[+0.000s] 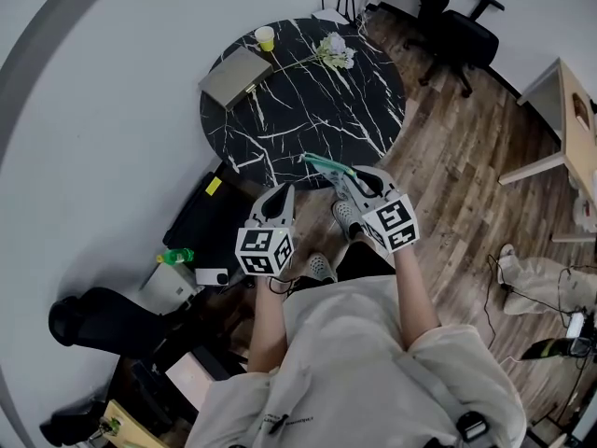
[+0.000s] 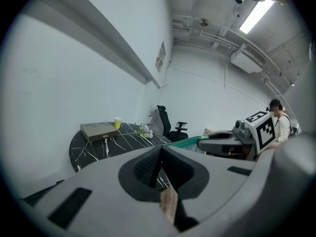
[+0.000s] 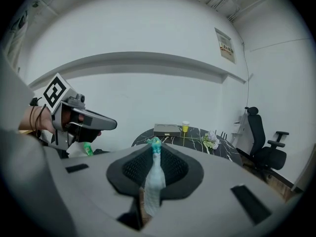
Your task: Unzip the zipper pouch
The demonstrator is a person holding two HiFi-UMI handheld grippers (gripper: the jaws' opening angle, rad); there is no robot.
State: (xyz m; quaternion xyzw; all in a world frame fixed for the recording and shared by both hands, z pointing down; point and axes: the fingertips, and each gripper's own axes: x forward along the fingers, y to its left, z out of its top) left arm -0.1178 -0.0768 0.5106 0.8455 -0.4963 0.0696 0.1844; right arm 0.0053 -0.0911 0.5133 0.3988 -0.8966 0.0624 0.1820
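Wood floor lies beneath me. Nearest, my left hand-held gripper [image 2: 160, 152] is pressed together, empty. My right hand-held gripper [image 1: 343, 177] pinches the teal zipper pouch [image 3: 154, 181] in mid-air. I judge unzipping has not begun: next, the left needs the pull. Beyond stands the marble tabletop [image 1: 308, 110].

Zipper pouch [image 3: 155, 179]: seen edge-on in your right gripper [image 3: 155, 144], zipper too small to read. Wooden desk [image 1: 580, 143]: cut off at the head view's right edge.
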